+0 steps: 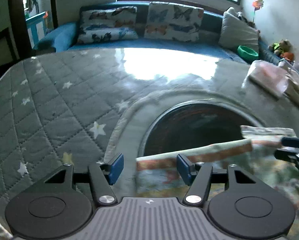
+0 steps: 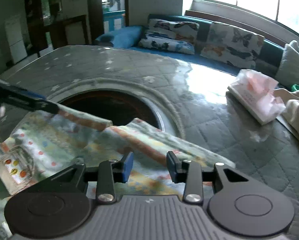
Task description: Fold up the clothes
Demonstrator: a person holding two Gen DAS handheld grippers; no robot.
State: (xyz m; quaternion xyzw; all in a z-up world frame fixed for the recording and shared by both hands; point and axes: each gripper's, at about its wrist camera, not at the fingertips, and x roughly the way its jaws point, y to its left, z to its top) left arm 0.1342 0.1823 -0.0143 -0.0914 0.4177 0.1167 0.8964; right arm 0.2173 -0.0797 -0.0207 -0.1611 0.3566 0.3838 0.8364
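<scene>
A pale green garment (image 1: 213, 150) (image 2: 49, 150) with orange bands and coloured dots lies rumpled on the grey quilted star cover (image 1: 49, 104) (image 2: 219, 140), at the near rim of a round dark opening (image 1: 199, 128) (image 2: 113, 108). My left gripper (image 1: 150, 167) stands open over the garment's left edge; the pads do not press on the cloth. My right gripper (image 2: 151, 166) is open above the garment's banded right side, with nothing gripped. Part of the right gripper's body (image 1: 293, 150) shows at the left wrist view's right edge.
A folded pink and white cloth (image 1: 269, 76) (image 2: 255, 96) lies at the far right of the cover, with a cream cloth (image 2: 297, 110) beside it. Behind the table runs a blue sofa (image 1: 65, 38) with butterfly cushions (image 1: 169, 20) and a green bowl (image 1: 247, 52).
</scene>
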